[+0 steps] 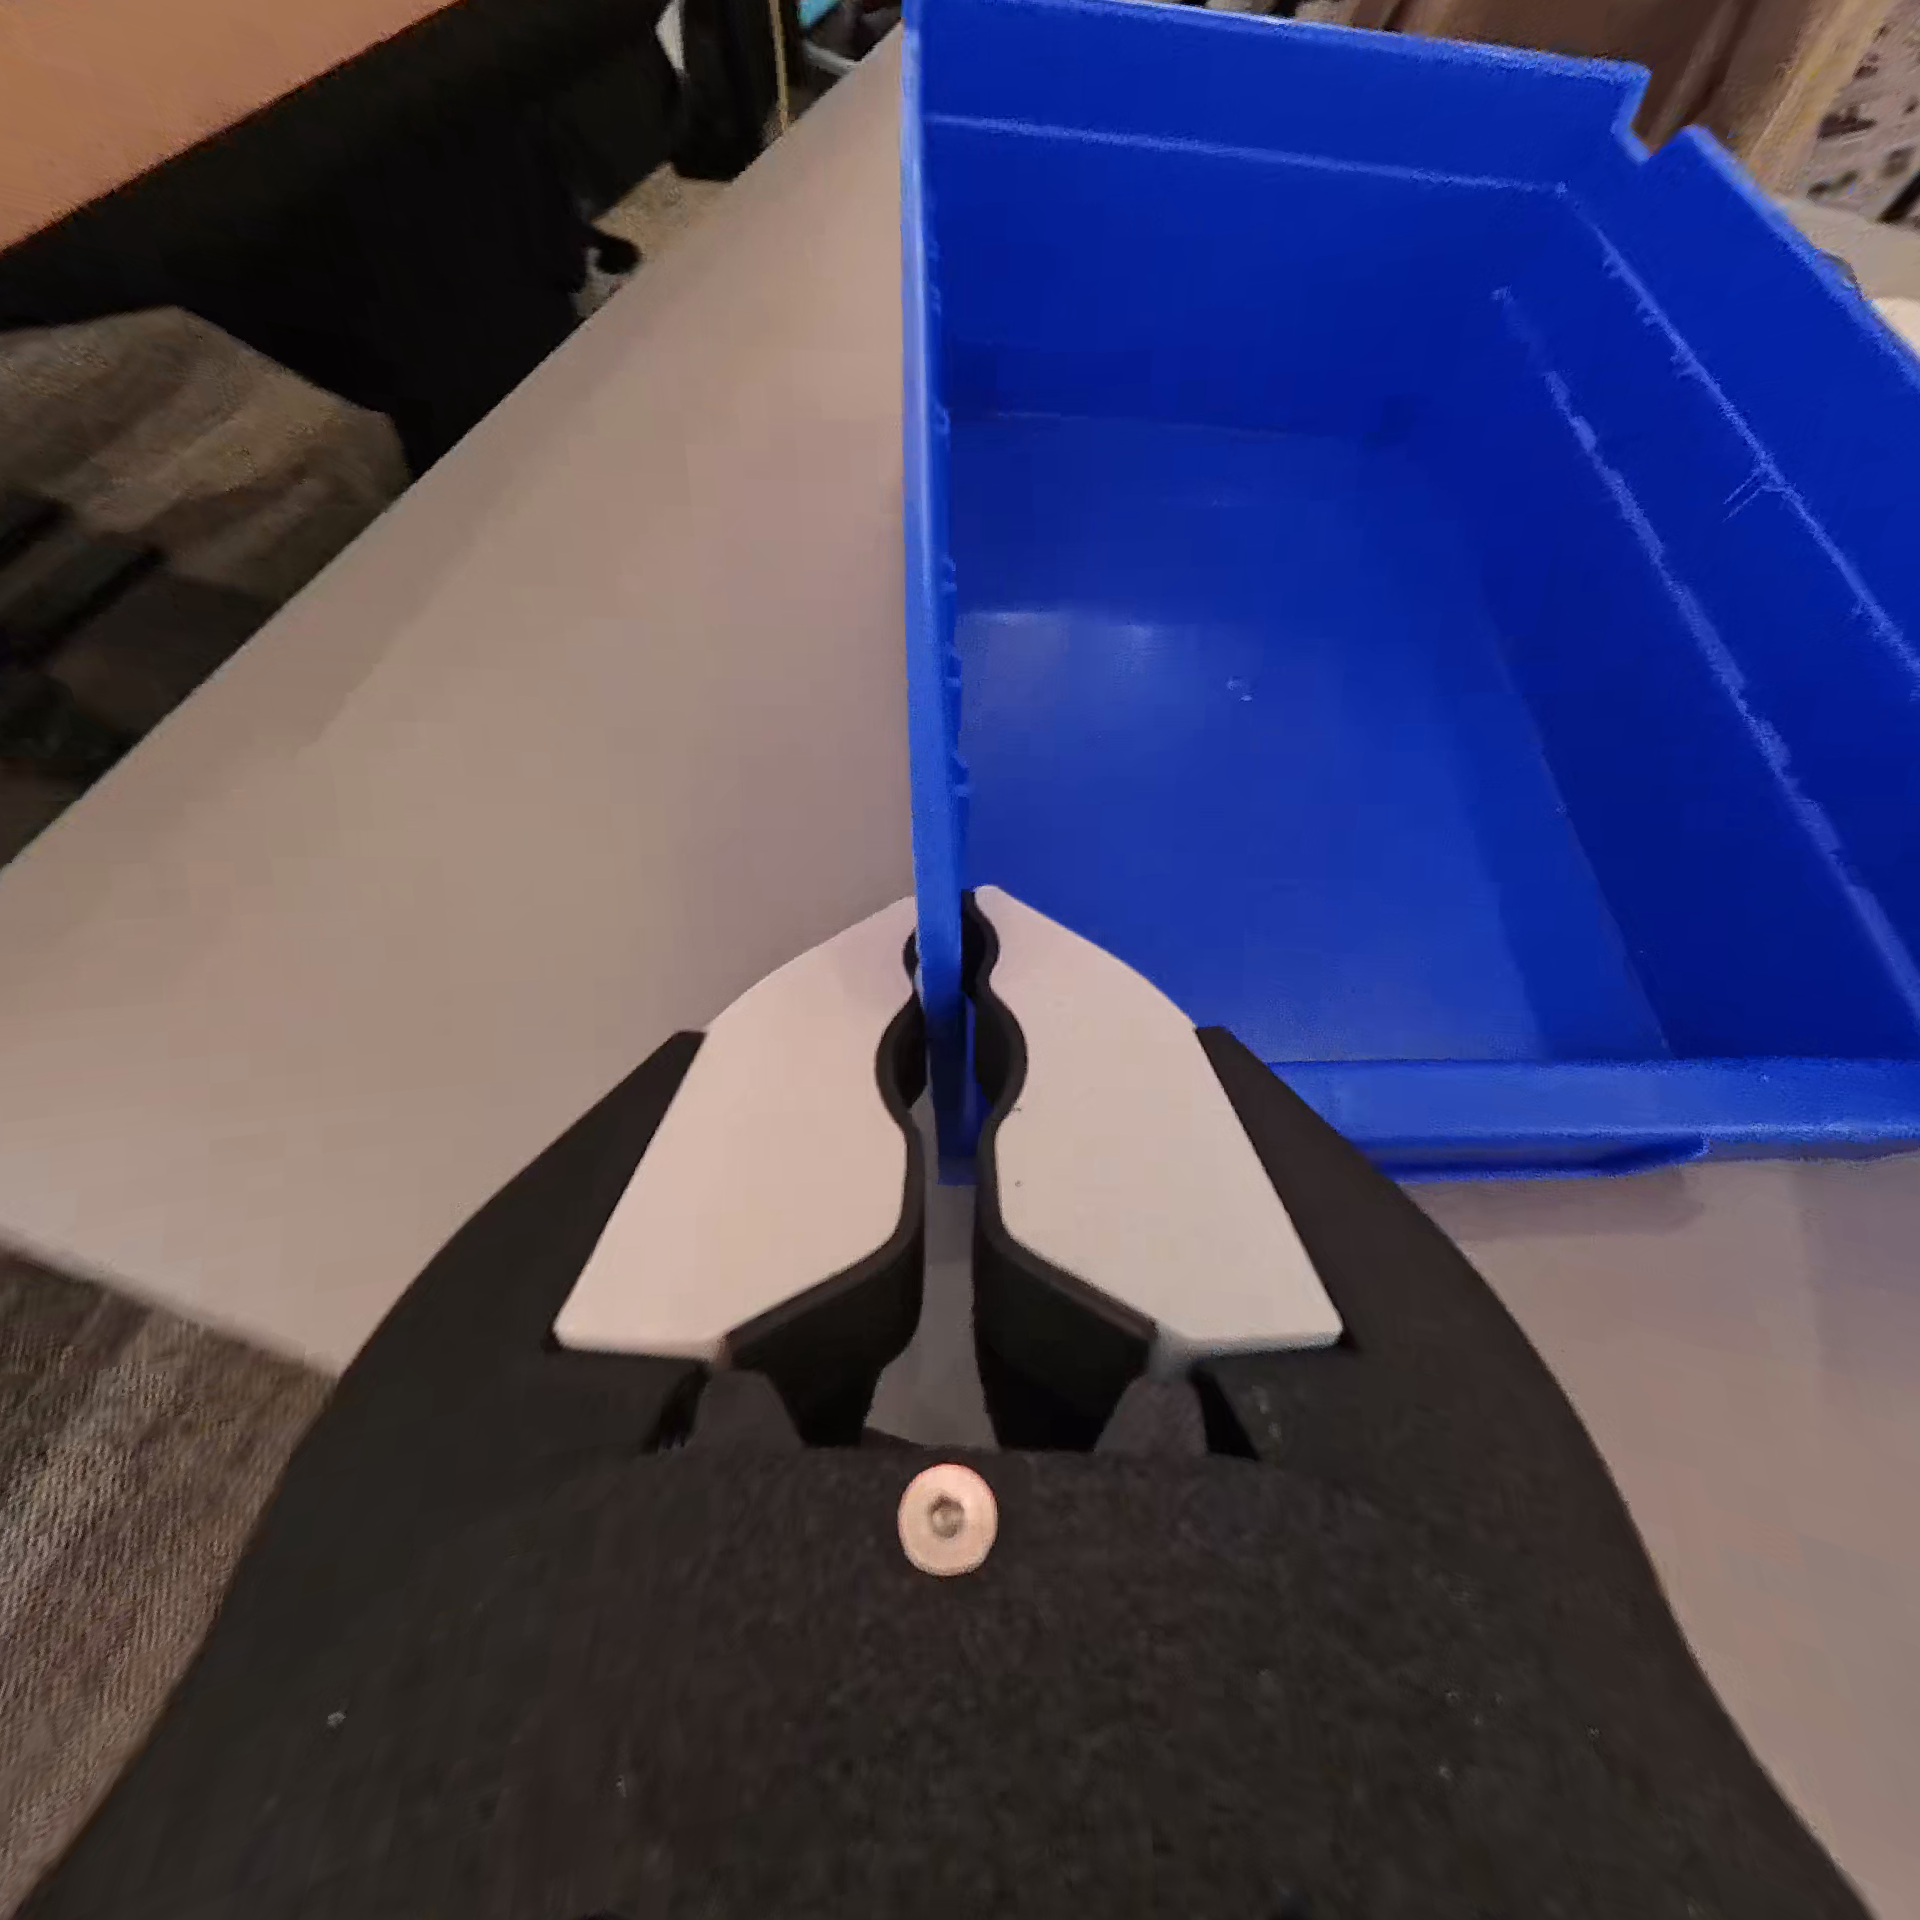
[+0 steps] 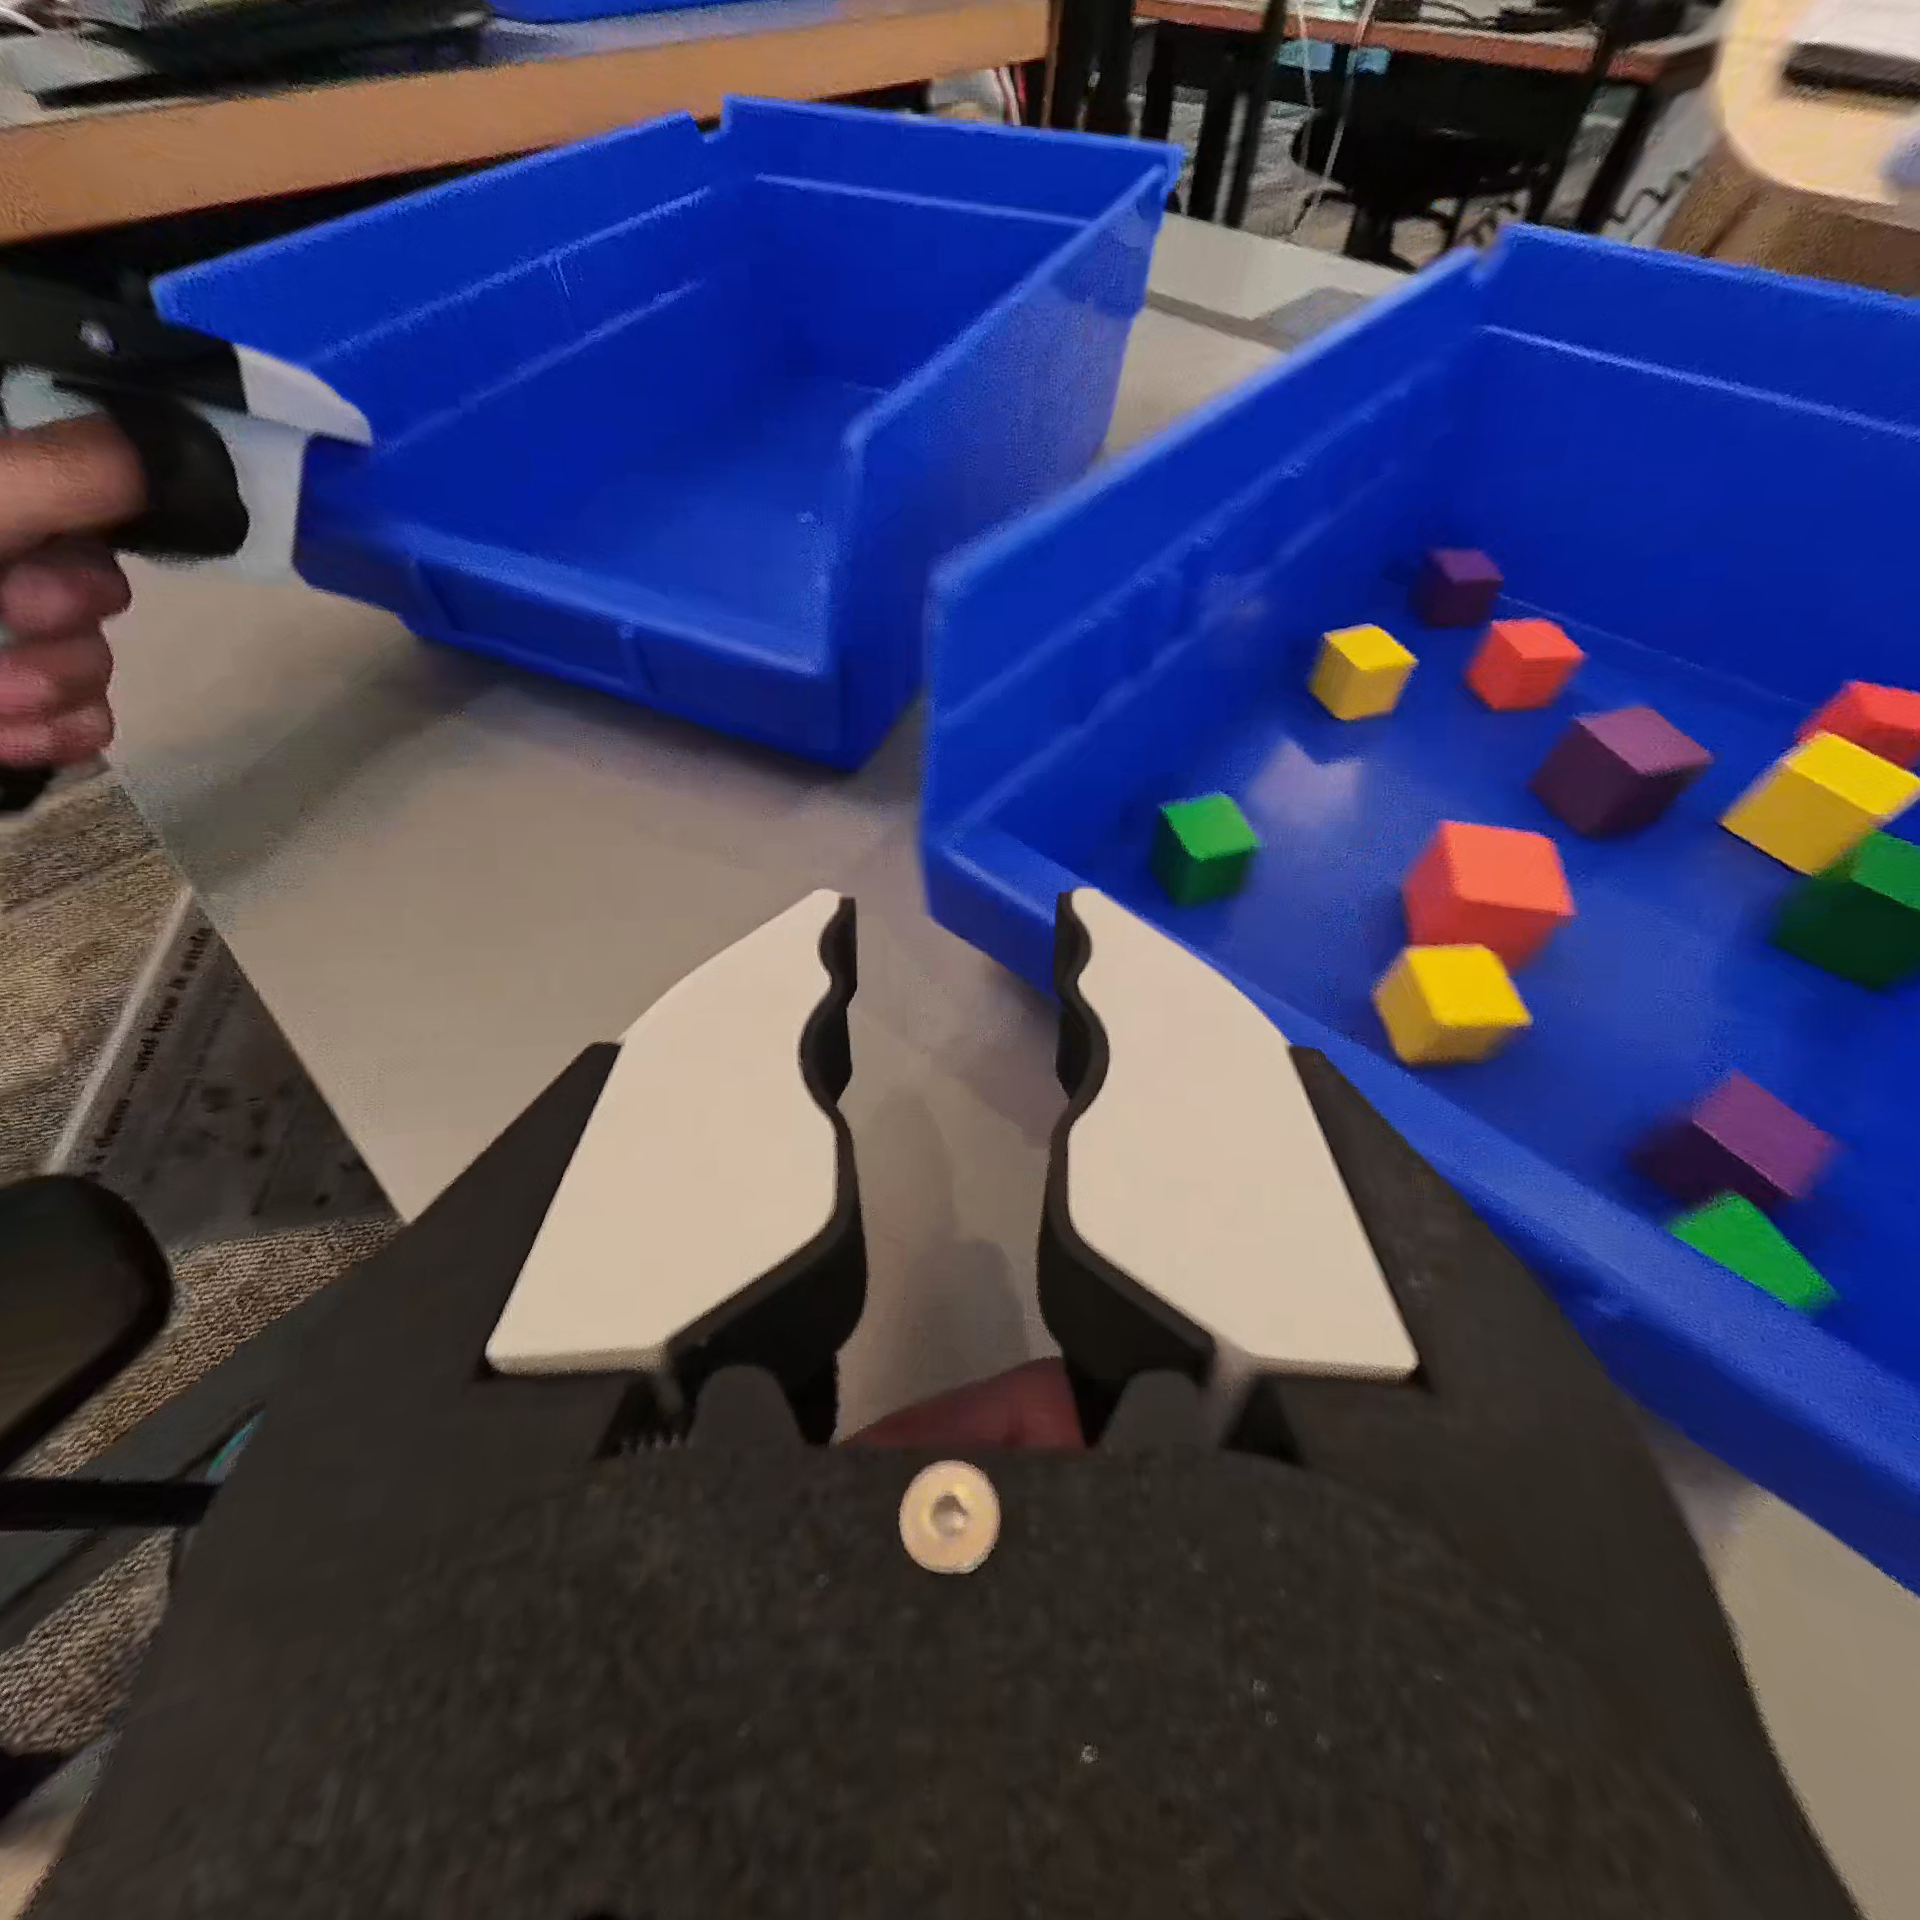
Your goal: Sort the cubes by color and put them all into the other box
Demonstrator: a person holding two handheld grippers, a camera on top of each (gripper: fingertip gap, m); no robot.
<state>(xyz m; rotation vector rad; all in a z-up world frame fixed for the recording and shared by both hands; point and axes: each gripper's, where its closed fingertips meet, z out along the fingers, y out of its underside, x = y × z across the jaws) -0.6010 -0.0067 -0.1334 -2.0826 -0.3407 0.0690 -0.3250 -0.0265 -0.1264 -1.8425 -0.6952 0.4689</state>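
Note:
My left gripper [image 1: 943,935] is shut on the left wall of the empty blue box [image 1: 1351,675], near its front corner. The right wrist view shows the same gripper [image 2: 301,416] clamped on that box [image 2: 675,436]. My right gripper [image 2: 956,925] is open and holds nothing; it hovers over the grey table just left of the second blue box [image 2: 1039,644]. That box holds several cubes: a green cube [image 2: 1203,847], yellow cubes [image 2: 1449,1003], red cubes [image 2: 1486,894] and purple cubes [image 2: 1621,769].
The grey table [image 2: 520,831] ends at the left, with carpet [image 2: 94,997] below. A person's hand [image 2: 52,603] holds the left gripper. Wooden desks [image 2: 520,114] stand behind. My hands' fingertips stand some 30 cm from each other.

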